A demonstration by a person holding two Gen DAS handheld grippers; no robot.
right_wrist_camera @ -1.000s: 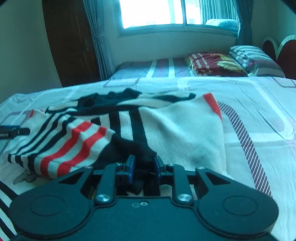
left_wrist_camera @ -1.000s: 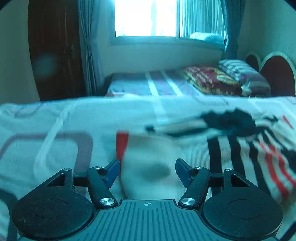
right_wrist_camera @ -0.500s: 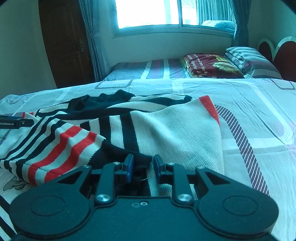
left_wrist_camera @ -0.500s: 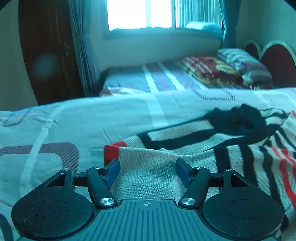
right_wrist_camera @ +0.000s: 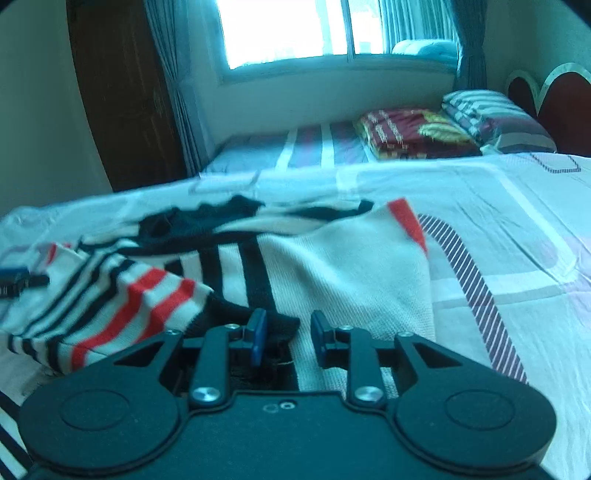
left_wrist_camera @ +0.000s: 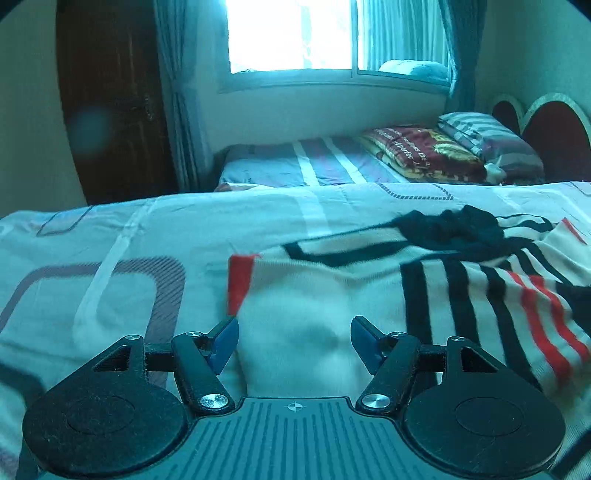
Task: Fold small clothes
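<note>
While spread across the bedsheet, striped knit sweater needed edges squared before creasing. Left hand-held gripper stood apart, cream sleeve between pads, unpinched. Right hand-held gripper was opening off the dark hem. Advised releasing low. Far sleeve crumpled; contact under both bodies hidden; edges blurred.

Daylight pours from the bright blown-out window at twelve o'clock ahead of me; its panes are pure white glare. Everything else sits dim under a blue-green cast. A pale hazy flare spot floats on the dark brown wooden door at ten o'clock. The striped knitted sweater smears with motion blur. Both pictures bow at their edges, corners black.
</note>
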